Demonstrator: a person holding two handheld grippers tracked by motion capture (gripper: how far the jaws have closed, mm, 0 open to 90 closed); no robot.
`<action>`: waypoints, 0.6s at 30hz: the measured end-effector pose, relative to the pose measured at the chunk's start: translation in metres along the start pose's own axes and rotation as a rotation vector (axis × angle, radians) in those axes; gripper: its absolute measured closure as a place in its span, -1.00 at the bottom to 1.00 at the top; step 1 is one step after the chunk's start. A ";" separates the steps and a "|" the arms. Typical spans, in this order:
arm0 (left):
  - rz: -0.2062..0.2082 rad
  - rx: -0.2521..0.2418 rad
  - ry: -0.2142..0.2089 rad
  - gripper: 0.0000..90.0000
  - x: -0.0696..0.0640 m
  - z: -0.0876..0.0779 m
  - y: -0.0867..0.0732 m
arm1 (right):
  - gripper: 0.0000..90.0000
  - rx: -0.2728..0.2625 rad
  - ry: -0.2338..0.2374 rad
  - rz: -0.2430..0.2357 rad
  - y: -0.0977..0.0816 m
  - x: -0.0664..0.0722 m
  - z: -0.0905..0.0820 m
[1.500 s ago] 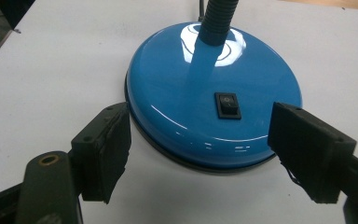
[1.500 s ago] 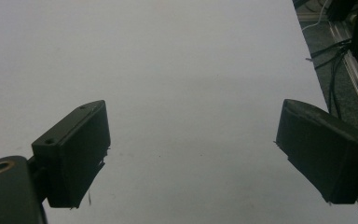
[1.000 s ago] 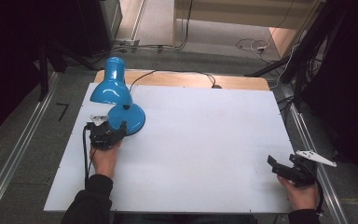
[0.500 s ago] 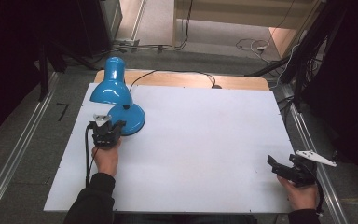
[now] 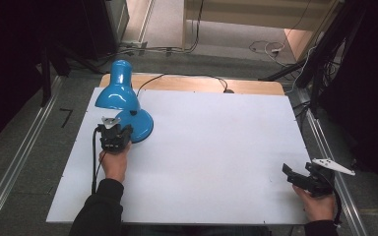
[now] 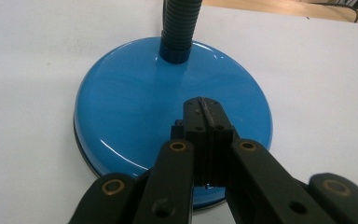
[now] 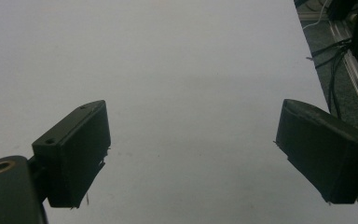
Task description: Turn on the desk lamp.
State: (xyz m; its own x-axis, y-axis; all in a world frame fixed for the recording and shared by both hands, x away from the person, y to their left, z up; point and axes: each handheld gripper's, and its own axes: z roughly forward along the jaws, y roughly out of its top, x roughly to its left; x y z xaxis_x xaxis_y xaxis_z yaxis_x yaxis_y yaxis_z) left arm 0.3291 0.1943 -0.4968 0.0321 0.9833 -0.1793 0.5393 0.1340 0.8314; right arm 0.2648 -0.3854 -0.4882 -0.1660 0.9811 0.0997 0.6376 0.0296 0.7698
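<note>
Standing at the far left of the white counter [image 5: 216, 147], a glossy blue desk lamp with a round base [image 5: 140, 125] and ribbed neck is seen. Its neck is cut off at the top of the left gripper view. The left tool [image 6: 204, 122] is held over the base with its jaws pressed together, nothing visibly between them; contact with the base cannot be judged. The right tool [image 7: 191, 154] is spread wide and empty near the counter's right edge.
</note>
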 end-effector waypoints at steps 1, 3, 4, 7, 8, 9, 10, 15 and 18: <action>-0.006 -0.003 0.000 1.00 0.000 0.001 0.000 | -0.81 0.001 0.000 0.001 0.000 0.000 0.000; -0.006 -0.001 0.006 1.00 0.001 0.001 0.000 | -0.81 0.003 -0.001 0.002 0.000 0.000 0.000; -0.008 0.000 0.005 1.00 0.002 0.002 0.000 | -0.81 0.003 0.000 0.002 0.000 0.000 0.000; -0.008 0.000 0.005 1.00 0.002 0.002 0.000 | -0.81 0.003 0.000 0.002 0.000 0.000 0.000; -0.008 -0.002 0.005 1.00 0.002 0.002 0.000 | -0.81 0.003 -0.001 0.002 0.000 0.000 0.000; -0.009 -0.001 0.006 1.00 0.002 0.002 0.000 | -0.81 0.004 -0.001 0.001 0.000 0.000 0.000; -0.009 0.000 0.006 1.00 0.002 0.002 0.000 | -0.81 0.005 -0.001 0.001 0.000 0.000 0.001; -0.007 0.002 0.009 1.00 0.003 0.004 -0.001 | -0.81 0.004 -0.002 -0.001 0.000 0.000 0.001; -0.002 0.003 0.005 1.00 0.002 0.004 -0.001 | -0.81 0.005 -0.002 0.001 0.000 0.000 0.001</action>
State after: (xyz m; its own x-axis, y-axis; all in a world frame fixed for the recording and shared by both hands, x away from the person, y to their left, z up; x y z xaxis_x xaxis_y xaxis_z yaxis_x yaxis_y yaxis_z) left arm 0.3320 0.1958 -0.5002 0.0265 0.9836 -0.1785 0.5422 0.1359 0.8292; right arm 0.2652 -0.3851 -0.4887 -0.1640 0.9815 0.0988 0.6414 0.0300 0.7666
